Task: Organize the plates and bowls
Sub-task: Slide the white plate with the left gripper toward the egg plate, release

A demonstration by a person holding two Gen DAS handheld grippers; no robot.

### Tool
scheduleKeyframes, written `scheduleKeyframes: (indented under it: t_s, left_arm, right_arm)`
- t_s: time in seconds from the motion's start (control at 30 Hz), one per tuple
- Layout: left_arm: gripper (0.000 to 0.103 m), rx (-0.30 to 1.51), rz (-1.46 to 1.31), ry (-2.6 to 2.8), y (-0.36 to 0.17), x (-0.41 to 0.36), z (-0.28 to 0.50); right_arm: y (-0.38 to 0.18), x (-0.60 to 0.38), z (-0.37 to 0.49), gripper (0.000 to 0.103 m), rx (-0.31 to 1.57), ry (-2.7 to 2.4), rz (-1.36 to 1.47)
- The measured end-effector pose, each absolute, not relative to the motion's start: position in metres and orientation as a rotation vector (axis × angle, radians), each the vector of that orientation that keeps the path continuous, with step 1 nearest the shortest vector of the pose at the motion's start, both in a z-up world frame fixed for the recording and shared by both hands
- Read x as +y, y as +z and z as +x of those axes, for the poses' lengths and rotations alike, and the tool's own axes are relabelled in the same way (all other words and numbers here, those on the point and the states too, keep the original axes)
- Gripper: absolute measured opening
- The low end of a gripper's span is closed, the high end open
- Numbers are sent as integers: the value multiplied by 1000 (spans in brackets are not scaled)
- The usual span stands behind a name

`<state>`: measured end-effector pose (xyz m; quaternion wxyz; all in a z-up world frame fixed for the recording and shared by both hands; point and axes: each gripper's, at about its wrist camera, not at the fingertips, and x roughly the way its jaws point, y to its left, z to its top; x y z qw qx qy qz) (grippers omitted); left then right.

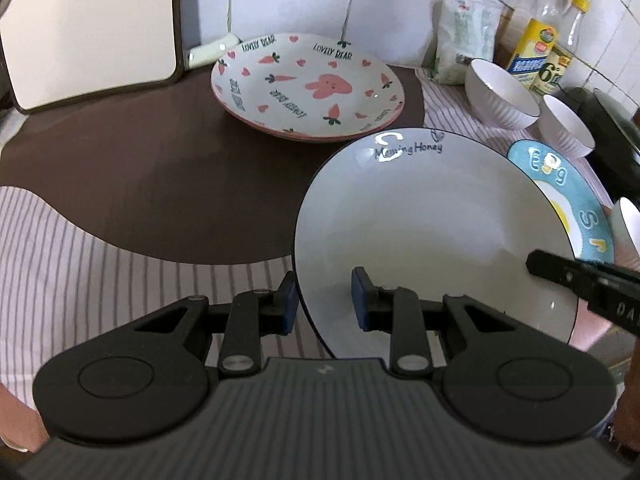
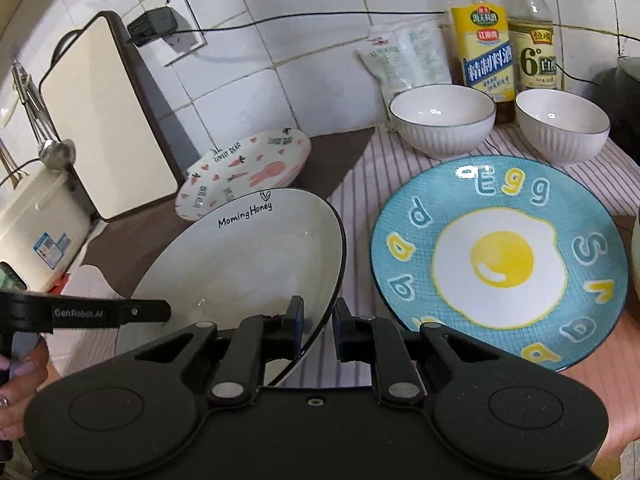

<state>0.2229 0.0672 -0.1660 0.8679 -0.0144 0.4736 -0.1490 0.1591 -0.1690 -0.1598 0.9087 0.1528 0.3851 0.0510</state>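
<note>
A white plate [image 1: 432, 240] [image 2: 248, 264] with a black rim and the words "Morning Honey" is held between both grippers, tilted, above the striped cloth. My left gripper [image 1: 325, 304] is shut on its left rim, and its finger [image 2: 120, 312] also shows in the right wrist view. My right gripper [image 2: 320, 328] is shut on the right rim; one of its fingers [image 1: 560, 276] reaches in over the plate. A pink bunny plate [image 1: 308, 88] [image 2: 244, 172] lies beyond on the brown mat. A blue egg plate [image 2: 496, 264] [image 1: 576, 200] lies to the right.
Two white ribbed bowls [image 2: 442, 120] [image 2: 562, 124] stand behind the egg plate. Bottles [image 2: 484, 40] and a white bag [image 2: 404, 60] line the tiled wall. A cutting board [image 2: 100, 120] leans at the left, with a white appliance [image 2: 36, 224] beside it. A person's hand [image 2: 16, 384] grips the left tool.
</note>
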Motion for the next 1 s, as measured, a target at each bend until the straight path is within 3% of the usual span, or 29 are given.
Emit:
scheduleKeyframes:
  t_s: [0.6,1.0]
  left_arm:
    - [27,1063,2,-241,-181,69,238]
    - [30,1130,63,-117,-160,49,224]
  right_arm:
    - [-180,-153,169,20,817,101,244]
    - [-144,-168,139,19,774,68,192]
